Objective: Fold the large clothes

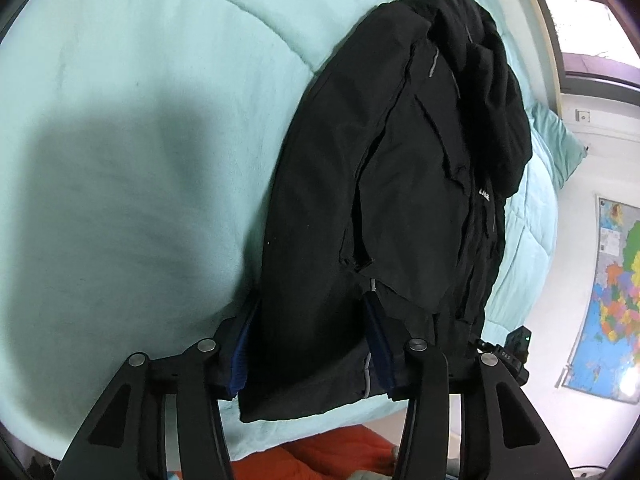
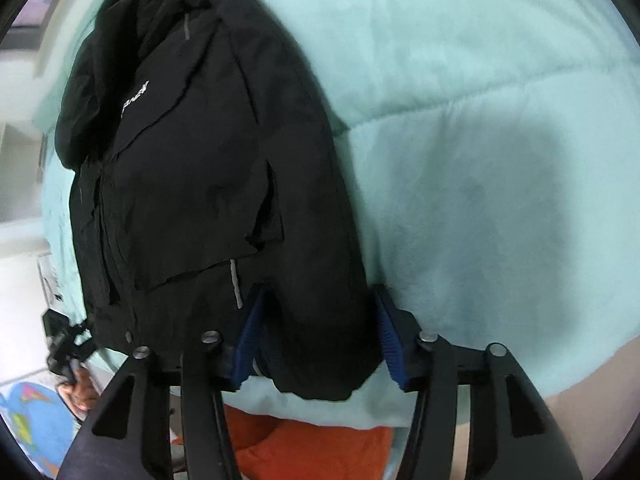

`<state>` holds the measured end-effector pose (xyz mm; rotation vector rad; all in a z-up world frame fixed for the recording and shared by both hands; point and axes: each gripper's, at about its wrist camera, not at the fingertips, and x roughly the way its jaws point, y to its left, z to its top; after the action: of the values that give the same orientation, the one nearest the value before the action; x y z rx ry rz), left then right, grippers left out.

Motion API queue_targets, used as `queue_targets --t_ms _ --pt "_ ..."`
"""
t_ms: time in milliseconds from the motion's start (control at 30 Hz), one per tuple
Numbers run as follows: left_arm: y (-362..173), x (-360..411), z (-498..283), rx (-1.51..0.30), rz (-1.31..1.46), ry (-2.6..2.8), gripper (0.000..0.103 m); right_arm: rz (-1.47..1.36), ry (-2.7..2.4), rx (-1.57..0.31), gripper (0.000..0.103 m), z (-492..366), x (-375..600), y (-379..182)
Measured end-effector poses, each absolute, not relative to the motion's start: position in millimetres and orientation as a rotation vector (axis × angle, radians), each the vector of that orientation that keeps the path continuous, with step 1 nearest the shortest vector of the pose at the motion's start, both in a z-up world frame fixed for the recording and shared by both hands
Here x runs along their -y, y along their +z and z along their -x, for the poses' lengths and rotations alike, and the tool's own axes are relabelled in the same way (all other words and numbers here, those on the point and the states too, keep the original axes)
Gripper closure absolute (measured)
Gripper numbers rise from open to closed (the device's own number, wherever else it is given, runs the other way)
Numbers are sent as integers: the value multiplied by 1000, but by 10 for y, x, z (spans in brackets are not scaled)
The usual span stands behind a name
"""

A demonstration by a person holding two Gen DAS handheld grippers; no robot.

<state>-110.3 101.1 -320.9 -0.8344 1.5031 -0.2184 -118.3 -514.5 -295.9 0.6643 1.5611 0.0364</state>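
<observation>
Mint-green bedding (image 1: 120, 100) covers the bed, and on it lies the black jacket (image 1: 400, 180), narrowed lengthwise with its sleeves laid over the body.

From the left wrist, the left gripper (image 1: 312, 340) straddles the near hem: its blue pads (image 1: 240, 360) stand apart on either side of the cloth, and whether they press it I cannot tell. Ahead of the fingers the garment runs to its hood. It looks like a padded shell, soft, bulky and rather slick, so a hold on several layers at the hem corner should serve better than a pinch on one. Only this view shows a map (image 1: 612, 300) on the wall to the right of the fingers.

From the right wrist, the right gripper (image 2: 316, 340) brackets the other hem corner, fingers apart, cloth between them; grip uncertain. Only here is the white chest lettering (image 2: 134, 98) legible as script, and orange fabric (image 2: 320, 448) under the fingers shows wider.
</observation>
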Motion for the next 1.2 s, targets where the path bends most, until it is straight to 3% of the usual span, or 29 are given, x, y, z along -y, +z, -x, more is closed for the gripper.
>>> queue_targets --t_ms 100,167,200,367,467,567,600,667,867,1200 --pt "-3153 -954 1079 -1486 801 -219 52 -643 42 -1549 45 1161 5094 -2920" --pt "-3047 -925 1064 -1459 770 -254 73 -614 81 -1542 66 1153 5032 -2823" --pt "-2965 -903 1055 -1437 774 -283 73 -589 96 -1526 70 1153 4987 -2745" --pt "-2830 -834 978 -1413 798 -383 72 -619 174 -1494 67 1111 4890 -2653" --pt "-2952 -749 947 -1459 812 -398 52 -680 179 -1521 66 1056 4924 -2800" --pt "-3078 -640 960 -1495 774 -351 52 -732 164 -1534 66 1038 4939 -2927" --pt "-3079 -626 963 -1488 762 -332 52 -735 154 -1519 66 1040 4931 -2908" --pt "-2991 -628 967 -1447 759 -344 66 -699 141 -1485 70 1031 4912 -2791" --pt "-2497 -542 765 -1325 723 -410 81 -648 193 -1370 78 909 4971 -2265" --pt "-1656 -691 233 -1066 782 -478 84 -668 247 -1130 78 359 5131 -1336"
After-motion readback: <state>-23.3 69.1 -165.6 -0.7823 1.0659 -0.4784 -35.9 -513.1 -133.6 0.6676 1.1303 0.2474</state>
